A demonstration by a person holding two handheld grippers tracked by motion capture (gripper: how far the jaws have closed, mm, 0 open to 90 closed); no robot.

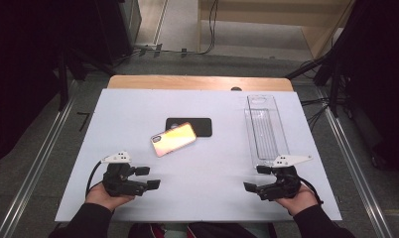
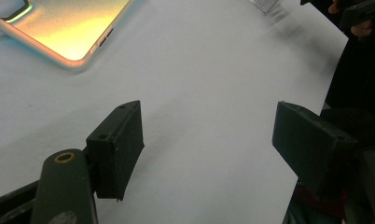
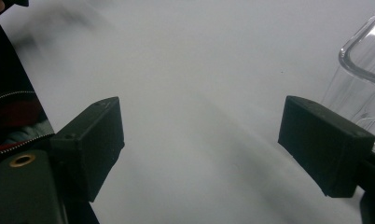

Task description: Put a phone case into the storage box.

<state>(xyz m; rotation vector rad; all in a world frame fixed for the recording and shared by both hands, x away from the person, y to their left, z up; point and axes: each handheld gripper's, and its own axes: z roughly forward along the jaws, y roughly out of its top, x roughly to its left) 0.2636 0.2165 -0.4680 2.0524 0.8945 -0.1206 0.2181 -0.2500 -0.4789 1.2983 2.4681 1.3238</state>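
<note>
A phone with a shiny orange-gold back (image 1: 173, 138) lies tilted at the middle of the white table top (image 1: 212, 198), partly over a flat black phone-sized slab (image 1: 196, 126). Its near corner shows in the left gripper view (image 2: 69, 28). My left gripper (image 1: 148, 177) rests at the front left, open, pointing right, with bare table between its fingers (image 2: 118, 149). At the front right my right gripper (image 1: 256, 179) stands open too, pointing left, nothing between its fingers (image 3: 90, 144). A long clear plastic tray (image 1: 265, 130) lies just beyond the right gripper, and its corner appears in the right gripper view (image 3: 363, 65).
The white top lies on a wooden table (image 1: 197, 82) whose far edge shows. Metal rails (image 1: 354, 163) run along both sides on the floor, and cables (image 1: 314, 106) lie at the far right. The person's sleeves come in at the bottom edge.
</note>
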